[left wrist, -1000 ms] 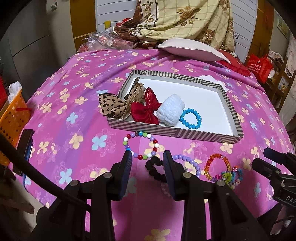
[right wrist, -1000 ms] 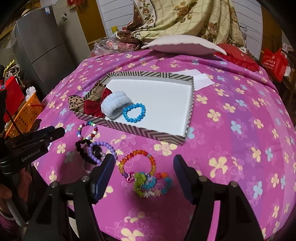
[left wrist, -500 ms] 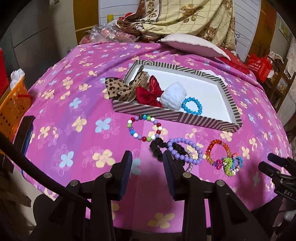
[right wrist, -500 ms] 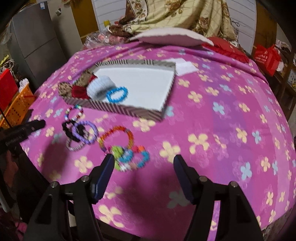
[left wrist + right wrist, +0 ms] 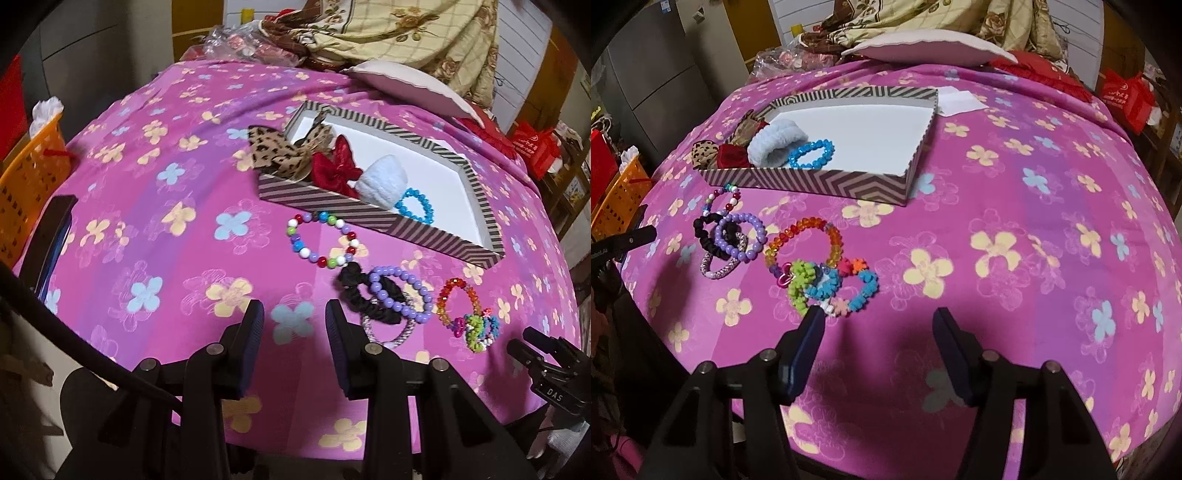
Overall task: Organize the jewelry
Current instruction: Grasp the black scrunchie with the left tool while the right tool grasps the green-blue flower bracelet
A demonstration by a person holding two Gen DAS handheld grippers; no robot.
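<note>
A striped shallow box (image 5: pixel 373 218) (image 5: pixel 827 182) on the pink flowered cloth holds a leopard bow (image 5: pixel 275 151), a red bow (image 5: pixel 338 168), a white scrunchie (image 5: pixel 384 181) (image 5: pixel 775 142) and a blue bead bracelet (image 5: pixel 415 206) (image 5: pixel 810 153). In front of it lie a multicolour bead bracelet (image 5: pixel 321 240), a black scrunchie (image 5: pixel 364 291), a purple bead bracelet (image 5: pixel 400 291) (image 5: pixel 740 234), a rainbow crystal bracelet (image 5: pixel 458 299) (image 5: pixel 805 243) and a flower-bead bracelet (image 5: pixel 834 286). My left gripper (image 5: pixel 293 319) is open and empty, left of the black scrunchie. My right gripper (image 5: pixel 879 326) is open and empty, just right of the flower-bead bracelet.
A white pillow (image 5: pixel 927 46) and a folded quilt (image 5: pixel 391 33) lie at the back of the bed. White paper (image 5: pixel 958 101) lies beside the box. An orange basket (image 5: pixel 31 173) stands off the left edge. A red bag (image 5: pixel 1124 99) stands at the right.
Both grippers have pulled back from the bracelets toward the near edge of the bed. The left view has swung left, the right view right. The jewelry has not moved.
</note>
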